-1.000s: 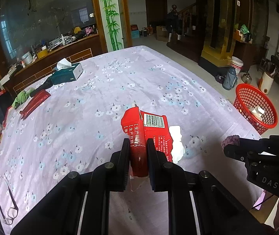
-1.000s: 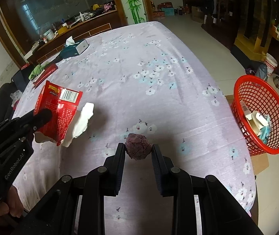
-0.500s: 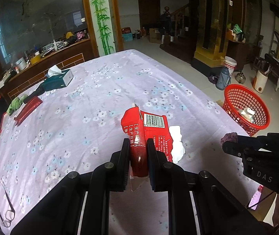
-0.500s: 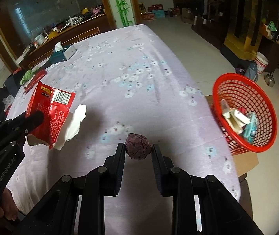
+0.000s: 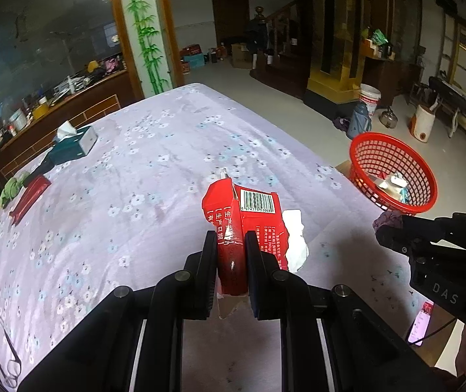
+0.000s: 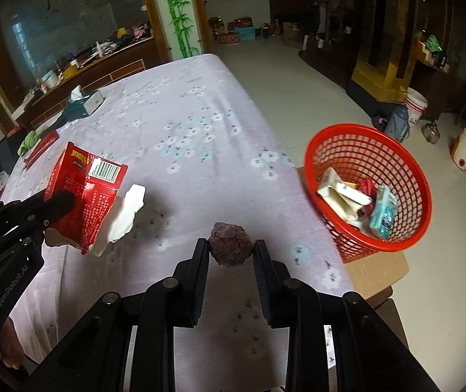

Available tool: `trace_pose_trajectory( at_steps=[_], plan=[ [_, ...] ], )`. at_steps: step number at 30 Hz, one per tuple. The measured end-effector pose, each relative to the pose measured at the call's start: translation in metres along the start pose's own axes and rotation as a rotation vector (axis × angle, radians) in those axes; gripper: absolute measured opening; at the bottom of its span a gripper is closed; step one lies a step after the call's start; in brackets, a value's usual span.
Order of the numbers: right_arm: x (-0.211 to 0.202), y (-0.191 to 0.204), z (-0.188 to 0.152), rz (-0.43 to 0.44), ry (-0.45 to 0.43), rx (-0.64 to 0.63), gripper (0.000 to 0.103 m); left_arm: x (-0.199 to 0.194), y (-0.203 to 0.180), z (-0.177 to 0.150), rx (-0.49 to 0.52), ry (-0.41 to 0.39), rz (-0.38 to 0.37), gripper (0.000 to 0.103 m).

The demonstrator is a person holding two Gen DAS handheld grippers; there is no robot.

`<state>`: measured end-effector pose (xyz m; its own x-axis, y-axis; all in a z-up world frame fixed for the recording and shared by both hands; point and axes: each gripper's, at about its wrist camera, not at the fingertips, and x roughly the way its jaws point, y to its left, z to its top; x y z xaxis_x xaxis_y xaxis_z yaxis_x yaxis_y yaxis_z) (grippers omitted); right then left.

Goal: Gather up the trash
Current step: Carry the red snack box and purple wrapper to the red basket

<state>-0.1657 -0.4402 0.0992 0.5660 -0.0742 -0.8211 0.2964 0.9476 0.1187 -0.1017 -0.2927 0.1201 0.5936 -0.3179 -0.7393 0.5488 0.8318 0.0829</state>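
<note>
tissue box (image 5: 75, 142), scissors (image 5: 9, 357), white bucket (image 5: 369, 97)

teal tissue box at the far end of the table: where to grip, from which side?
Judging by shape, take the tissue box across its two long flat side walls, coming down from above. A tissue sticks up from the top, so keep the fingers to either side of it, outside the walls.

Soft daylight fills a dim room, brightest on the pale floor (image 6: 298, 98) and the tablecloth (image 5: 167, 163). Dark blurry shadows fall on the cloth under the held items. Strong fisheye bending, with black corners. The red basket (image 6: 368, 189) is slightly motion-blurred; the glass wall (image 5: 53, 49) shows faint reflections.
</note>
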Motion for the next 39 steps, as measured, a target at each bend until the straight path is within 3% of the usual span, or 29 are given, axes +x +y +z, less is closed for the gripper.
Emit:
trace_pose_trajectory(
  at_steps=[14, 39],
  plan=[
    [-0.01, -0.044, 0.001, -0.009, -0.031, 0.093, 0.029, 0.005, -0.044, 0.018, 0.093, -0.01, -0.044, 0.016],
    [-0.008, -0.098, 0.022, -0.03, -0.05, 0.16, 0.029, 0.019, -0.086, 0.058, 0.136, -0.046, -0.086, 0.016]
  ],
)
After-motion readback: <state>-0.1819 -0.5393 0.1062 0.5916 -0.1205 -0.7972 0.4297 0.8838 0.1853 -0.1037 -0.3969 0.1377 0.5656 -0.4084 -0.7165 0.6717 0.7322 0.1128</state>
